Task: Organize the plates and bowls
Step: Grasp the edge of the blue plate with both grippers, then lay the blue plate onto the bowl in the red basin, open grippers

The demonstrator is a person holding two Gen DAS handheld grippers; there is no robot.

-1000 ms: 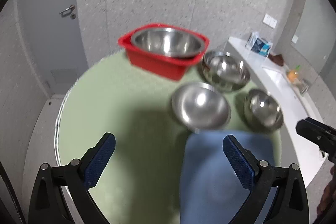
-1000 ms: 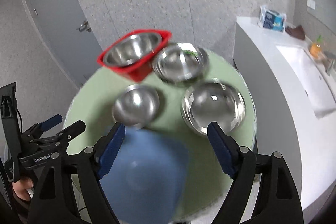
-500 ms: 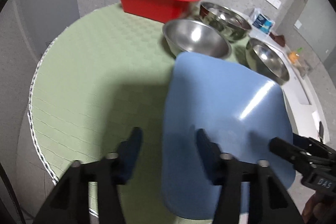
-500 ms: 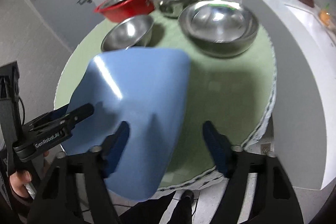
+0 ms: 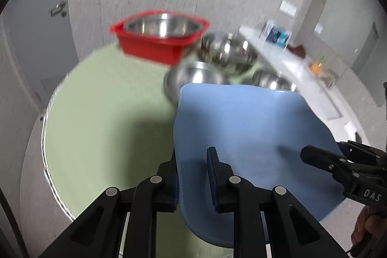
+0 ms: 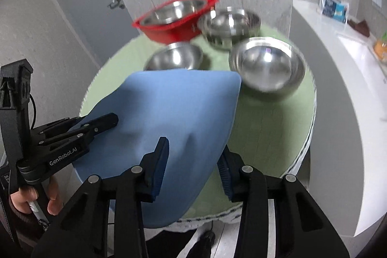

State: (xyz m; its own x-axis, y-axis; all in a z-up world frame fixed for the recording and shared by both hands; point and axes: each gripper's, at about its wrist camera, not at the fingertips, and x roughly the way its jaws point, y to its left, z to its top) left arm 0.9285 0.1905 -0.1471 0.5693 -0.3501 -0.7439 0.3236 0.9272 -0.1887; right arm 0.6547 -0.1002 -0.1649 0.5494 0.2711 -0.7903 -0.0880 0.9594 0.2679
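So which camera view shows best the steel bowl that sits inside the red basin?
The left wrist view: the steel bowl faces the camera inside the red basin, its rim fully visible. The right wrist view shows it more obliquely, equally blurred.

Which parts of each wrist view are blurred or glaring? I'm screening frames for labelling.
Left wrist view: the red basin and steel bowls are motion-smeared with bright glints, while the left gripper on the blue basin stays sharp. Right wrist view: the same smear on the large steel bowl; the right gripper is crisp; walls bend from fisheye.
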